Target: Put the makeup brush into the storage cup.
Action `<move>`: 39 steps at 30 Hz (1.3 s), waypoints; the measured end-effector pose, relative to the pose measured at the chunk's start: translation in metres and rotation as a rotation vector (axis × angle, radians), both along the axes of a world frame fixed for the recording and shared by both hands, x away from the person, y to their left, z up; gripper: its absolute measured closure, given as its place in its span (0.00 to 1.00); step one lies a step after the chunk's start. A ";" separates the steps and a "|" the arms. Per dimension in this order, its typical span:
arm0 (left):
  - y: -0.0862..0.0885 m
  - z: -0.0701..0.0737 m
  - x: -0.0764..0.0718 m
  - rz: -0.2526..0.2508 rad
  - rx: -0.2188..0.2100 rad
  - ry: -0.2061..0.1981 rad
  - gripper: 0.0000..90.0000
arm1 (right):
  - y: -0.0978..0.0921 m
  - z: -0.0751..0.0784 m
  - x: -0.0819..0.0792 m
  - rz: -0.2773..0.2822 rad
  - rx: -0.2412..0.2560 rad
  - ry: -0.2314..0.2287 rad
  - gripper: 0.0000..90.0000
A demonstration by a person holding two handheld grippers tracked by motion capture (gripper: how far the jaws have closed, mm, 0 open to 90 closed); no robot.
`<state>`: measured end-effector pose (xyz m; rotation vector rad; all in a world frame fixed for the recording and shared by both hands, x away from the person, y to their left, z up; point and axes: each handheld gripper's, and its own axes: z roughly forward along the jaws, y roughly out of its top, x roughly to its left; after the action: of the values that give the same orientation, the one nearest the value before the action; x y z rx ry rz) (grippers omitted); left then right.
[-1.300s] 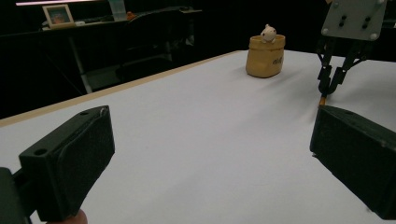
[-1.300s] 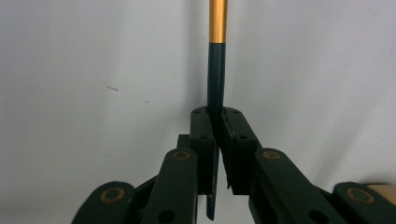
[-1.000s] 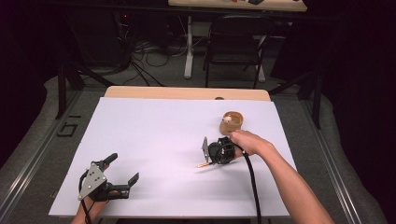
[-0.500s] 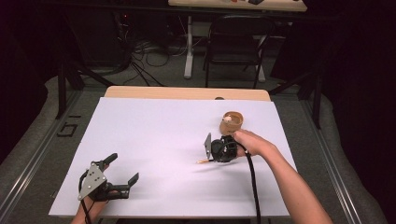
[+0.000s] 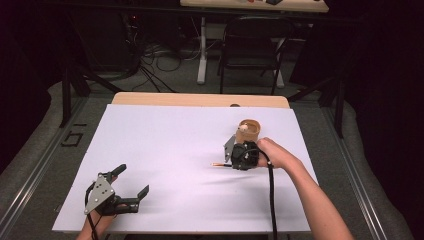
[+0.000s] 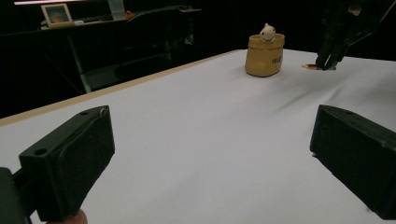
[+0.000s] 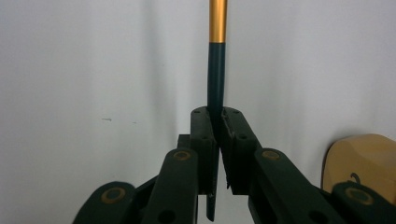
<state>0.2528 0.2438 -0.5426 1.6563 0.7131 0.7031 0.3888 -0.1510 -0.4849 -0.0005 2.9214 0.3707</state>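
- My right gripper [image 7: 216, 140] is clamped on a thin dark pen [image 7: 216, 79], low over the desk near its right edge, likely for carrying.
- The tan cup [image 5: 249, 131] stands just beyond.
- My left gripper [image 5: 134, 185] idles wide open, empty, at the near left corner.

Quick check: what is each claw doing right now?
Left claw: open, holding nothing, low over the table.
Right claw: closed on a thin dark stick with a gold band.
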 end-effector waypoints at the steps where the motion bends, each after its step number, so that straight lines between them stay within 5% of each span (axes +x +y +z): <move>1: 0.000 0.000 0.000 0.001 -0.002 0.001 0.00 | -0.001 0.001 -0.001 -0.001 0.008 -0.003 0.93; 5: 0.000 0.000 0.000 0.002 -0.002 0.001 0.00 | -0.003 0.007 -0.002 -0.020 0.041 -0.017 0.93; 20: 0.000 0.000 0.000 0.001 -0.001 0.001 0.00 | -0.025 0.022 -0.008 -0.152 0.297 -0.042 0.93; 21: 0.000 0.000 0.000 0.002 -0.001 0.001 0.00 | -0.027 0.021 -0.009 -0.169 0.343 -0.052 0.93; 39: 0.001 0.000 0.000 0.007 -0.002 0.001 0.00 | -0.041 0.006 -0.021 -0.391 0.595 -0.191 0.93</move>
<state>0.2532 0.2444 -0.5429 1.6534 0.7203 0.7059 0.3677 -0.1922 -0.4792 0.5718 2.4364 1.0726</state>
